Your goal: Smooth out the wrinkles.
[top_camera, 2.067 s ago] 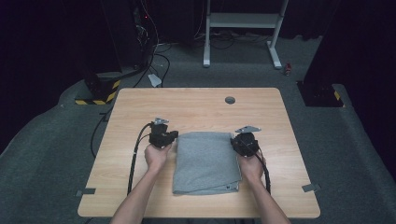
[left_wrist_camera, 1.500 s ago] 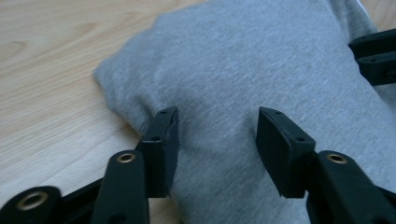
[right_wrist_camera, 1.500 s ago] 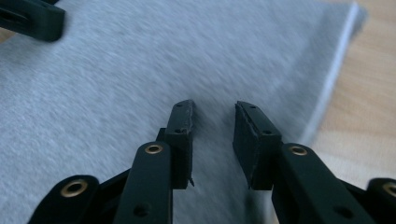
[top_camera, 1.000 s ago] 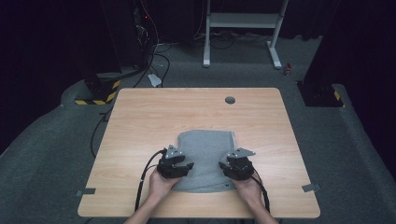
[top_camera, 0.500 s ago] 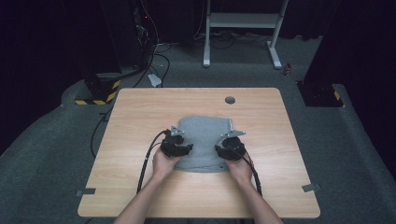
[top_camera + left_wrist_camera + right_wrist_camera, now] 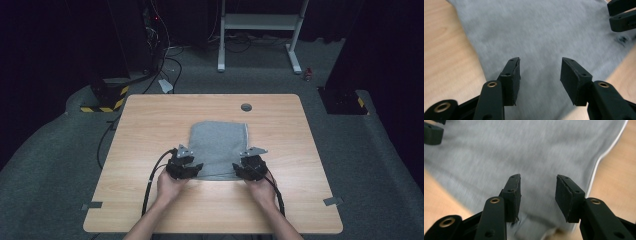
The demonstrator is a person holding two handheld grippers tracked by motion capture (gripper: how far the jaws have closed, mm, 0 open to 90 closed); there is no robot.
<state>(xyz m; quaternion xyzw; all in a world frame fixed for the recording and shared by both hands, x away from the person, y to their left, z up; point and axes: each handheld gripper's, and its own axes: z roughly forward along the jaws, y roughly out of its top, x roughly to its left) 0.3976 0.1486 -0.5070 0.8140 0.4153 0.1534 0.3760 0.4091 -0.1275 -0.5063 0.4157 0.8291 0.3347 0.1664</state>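
Observation:
A grey folded cloth point(image 6: 218, 145) lies flat on the middle of the wooden table point(image 6: 150, 125). My left gripper point(image 6: 187, 167) hovers at the cloth's near left corner. In the left gripper view its jaws point(image 6: 540, 72) stand open over the grey cloth point(image 6: 536, 32), having just closed a little, with nothing pinched between the pads. My right gripper point(image 6: 247, 169) sits at the near right corner. Its jaws point(image 6: 537, 192) also stand open above the cloth point(image 6: 524, 150), close to the cloth's pale right hem point(image 6: 599, 162). Each gripper view catches the other gripper's jaws in an upper corner.
A round cable hole point(image 6: 246, 107) sits near the table's far edge. Grey tape tabs point(image 6: 332, 201) mark the near corners. On the floor behind stand a white frame point(image 6: 260, 30), dark cabinets, cables and a black-and-yellow base point(image 6: 105, 100). Bare wood surrounds the cloth.
Both hands went forward over the cloth and have drawn back to its near edge. The cloth now lies farther from the near table edge than a second ago.

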